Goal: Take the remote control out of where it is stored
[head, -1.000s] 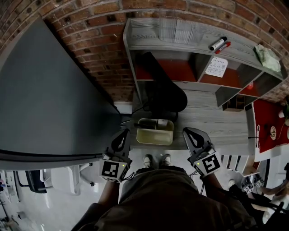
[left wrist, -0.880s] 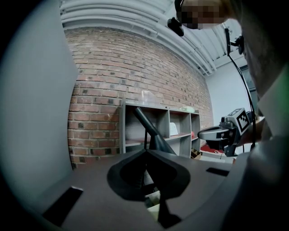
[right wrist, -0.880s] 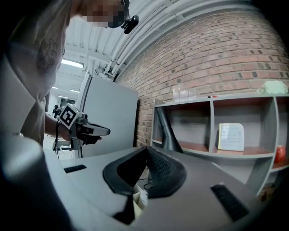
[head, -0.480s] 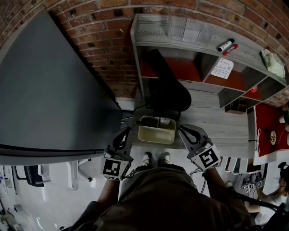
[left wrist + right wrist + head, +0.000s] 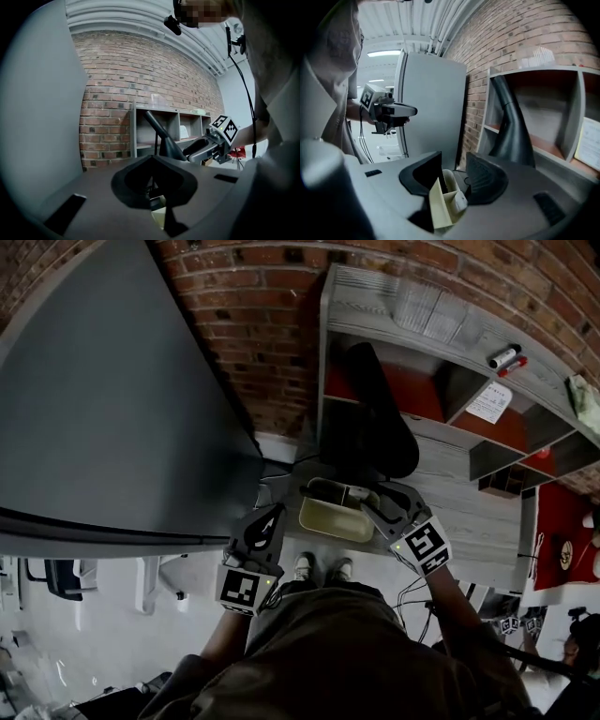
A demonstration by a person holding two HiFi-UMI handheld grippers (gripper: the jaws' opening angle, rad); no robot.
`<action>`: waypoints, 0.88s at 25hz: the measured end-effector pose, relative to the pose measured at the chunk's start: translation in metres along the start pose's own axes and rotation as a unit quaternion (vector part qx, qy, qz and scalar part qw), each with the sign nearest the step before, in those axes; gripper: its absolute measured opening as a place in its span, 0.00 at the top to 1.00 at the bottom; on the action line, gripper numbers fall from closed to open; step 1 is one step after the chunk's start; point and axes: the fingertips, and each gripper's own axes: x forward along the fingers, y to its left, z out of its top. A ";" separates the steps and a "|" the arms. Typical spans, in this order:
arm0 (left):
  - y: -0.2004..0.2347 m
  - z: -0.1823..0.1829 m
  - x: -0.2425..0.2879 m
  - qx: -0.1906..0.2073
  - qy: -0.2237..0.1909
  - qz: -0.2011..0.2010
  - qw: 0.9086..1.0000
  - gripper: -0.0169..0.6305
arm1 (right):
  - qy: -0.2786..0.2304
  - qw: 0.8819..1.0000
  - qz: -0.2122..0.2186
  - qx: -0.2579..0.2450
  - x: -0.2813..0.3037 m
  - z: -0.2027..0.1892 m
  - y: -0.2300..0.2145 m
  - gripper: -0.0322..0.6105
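A person stands at a grey wooden desk [image 5: 459, 486] against a brick wall [image 5: 253, 296], holding a gripper in each hand. A cream bin [image 5: 330, 521] sits at the desk's near edge. In its rear compartment lies a pale object that looks to be the remote control [image 5: 459, 200]. The right gripper [image 5: 453, 157] is tilted down over the bin. Its jaws have just been opening and now stand wide around the bin's corner, gripping nothing. The left gripper [image 5: 151, 158] is just beside the bin, jaws together and empty.
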 end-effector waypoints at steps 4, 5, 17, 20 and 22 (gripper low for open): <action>0.002 0.001 -0.005 -0.001 -0.002 0.005 1.000 0.96 | 0.028 0.999 0.036 -0.009 0.028 -0.007 0.009 0.70; 0.003 0.004 -0.007 -0.001 -0.006 0.006 1.000 0.96 | 0.030 0.998 0.047 -0.001 0.035 -0.007 0.011 0.70; 0.012 -0.002 -0.018 -0.020 -0.003 0.023 1.000 0.96 | 0.116 0.982 0.148 -0.030 0.111 -0.044 0.055 0.63; 0.014 -0.004 -0.022 -0.021 -0.002 0.028 0.999 0.96 | 0.140 0.976 0.165 -0.029 0.126 -0.061 0.065 0.62; 0.015 -0.007 -0.024 -0.023 0.003 0.032 0.999 0.96 | 0.152 0.973 0.171 -0.033 0.135 -0.070 0.067 0.62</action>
